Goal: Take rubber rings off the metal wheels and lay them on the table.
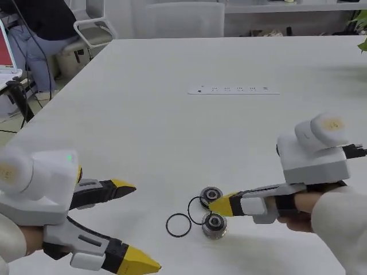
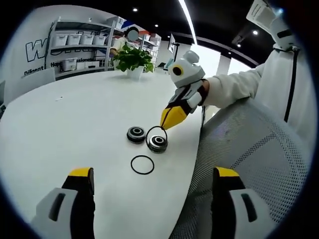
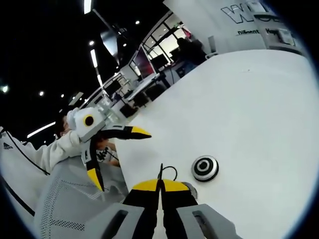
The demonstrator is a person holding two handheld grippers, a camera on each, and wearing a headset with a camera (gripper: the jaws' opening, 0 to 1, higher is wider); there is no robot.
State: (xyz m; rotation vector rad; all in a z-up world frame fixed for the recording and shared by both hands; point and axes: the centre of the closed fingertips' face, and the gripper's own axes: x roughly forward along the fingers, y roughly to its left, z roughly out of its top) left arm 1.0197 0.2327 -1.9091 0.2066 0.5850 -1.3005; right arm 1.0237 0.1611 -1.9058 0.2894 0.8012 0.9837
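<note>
Two metal wheels, one farther (image 1: 211, 195) and one nearer (image 1: 214, 224), lie near the front of the white table (image 1: 172, 114). A loose black rubber ring (image 1: 178, 225) lies flat just left of the near wheel. My right gripper (image 1: 221, 207) is shut on a second thin ring (image 1: 188, 209), which loops up beside the wheels. The left gripper view shows that held ring (image 2: 155, 127) rising from the nearer wheel (image 2: 157, 143) to the right gripper (image 2: 169, 119). My left gripper (image 1: 135, 226) is open and holds nothing, to the left of the rings. In the right gripper view, the shut jaws pinch the ring (image 3: 175, 172) beside a wheel (image 3: 205, 168).
A flat white socket strip (image 1: 234, 90) is set into the table's middle. Chairs (image 1: 92, 31) and a seated person (image 1: 34, 34) are beyond the far left corner. A potted plant (image 2: 132, 59) stands at the table's far end. A mesh chair (image 2: 249, 149) is at the near edge.
</note>
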